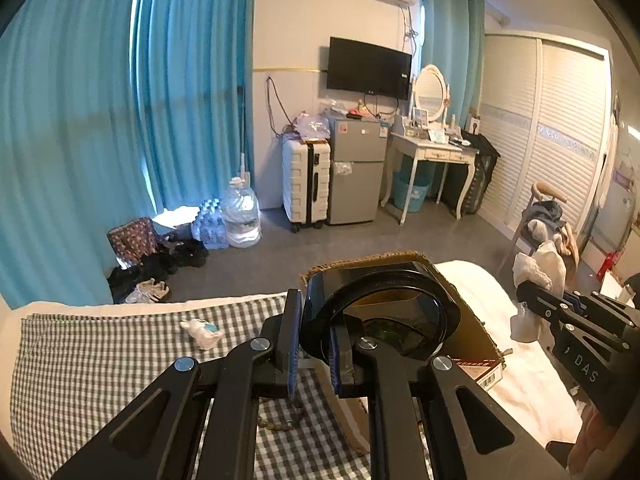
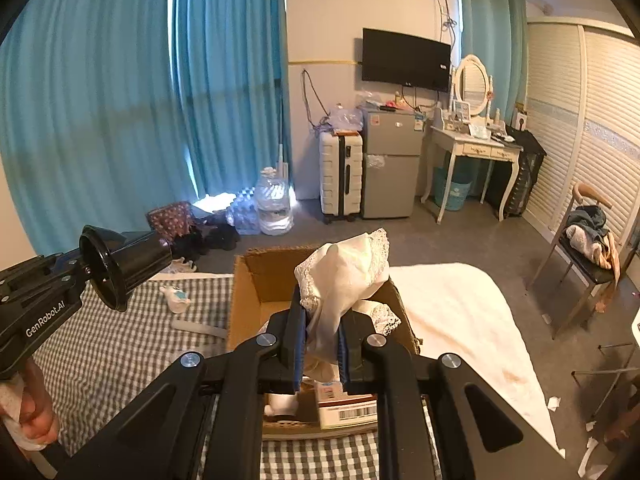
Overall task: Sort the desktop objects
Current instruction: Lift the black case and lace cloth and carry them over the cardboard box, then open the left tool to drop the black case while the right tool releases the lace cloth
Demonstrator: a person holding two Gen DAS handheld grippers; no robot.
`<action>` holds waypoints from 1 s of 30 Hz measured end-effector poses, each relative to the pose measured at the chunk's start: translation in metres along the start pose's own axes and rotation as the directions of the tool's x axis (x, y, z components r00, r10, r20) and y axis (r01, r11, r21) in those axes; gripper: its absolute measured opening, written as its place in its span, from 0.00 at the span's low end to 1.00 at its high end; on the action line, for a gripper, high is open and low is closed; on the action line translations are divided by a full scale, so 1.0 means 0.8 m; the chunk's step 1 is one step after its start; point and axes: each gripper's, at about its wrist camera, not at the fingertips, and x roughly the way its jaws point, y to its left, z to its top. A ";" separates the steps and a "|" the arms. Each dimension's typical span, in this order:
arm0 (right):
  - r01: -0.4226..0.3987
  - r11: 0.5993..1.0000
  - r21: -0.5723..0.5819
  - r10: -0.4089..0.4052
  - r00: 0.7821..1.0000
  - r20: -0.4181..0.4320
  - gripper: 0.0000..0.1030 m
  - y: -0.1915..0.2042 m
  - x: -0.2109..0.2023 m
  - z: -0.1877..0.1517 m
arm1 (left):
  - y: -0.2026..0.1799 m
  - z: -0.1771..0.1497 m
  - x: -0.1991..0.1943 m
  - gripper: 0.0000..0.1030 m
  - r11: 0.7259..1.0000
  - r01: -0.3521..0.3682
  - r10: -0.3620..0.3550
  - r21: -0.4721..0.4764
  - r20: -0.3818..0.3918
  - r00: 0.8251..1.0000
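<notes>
In the left wrist view, the left gripper [image 1: 314, 344] is seen nearly closed, its two blue pads clamped on the rim of one black cup [image 1: 380, 312], which is held above one open cardboard box [image 1: 460, 320]. The box rests on a bed covered by one checked cloth [image 1: 100, 360]. One small white toy [image 1: 202, 332] is seen lying on that cloth, left of the box. One small carton with a barcode [image 1: 486, 374] is seen just beside the box's near right corner. At the right edge, the right gripper [image 1: 524, 292] is seen with one white cloth [image 1: 536, 280] caught in its tip.

In the right wrist view, the right gripper [image 2: 322, 344] is shown nearly closed, the white lace-edged cloth [image 2: 344, 276] pinched between its two pads and held over the box [image 2: 248, 300]. One barcoded carton [image 2: 348, 406] is seen below the fingers. At the left, the left gripper [image 2: 86, 270] is shown holding the black cup [image 2: 120, 264] above the checked cloth [image 2: 120, 340], near the toy [image 2: 176, 298].
</notes>
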 end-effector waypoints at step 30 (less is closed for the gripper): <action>0.008 0.999 0.038 -0.001 0.981 -0.196 0.12 -0.069 0.166 -0.052 | -0.069 -0.045 0.220 0.12 0.997 0.061 -0.050 0.046 -0.215 0.975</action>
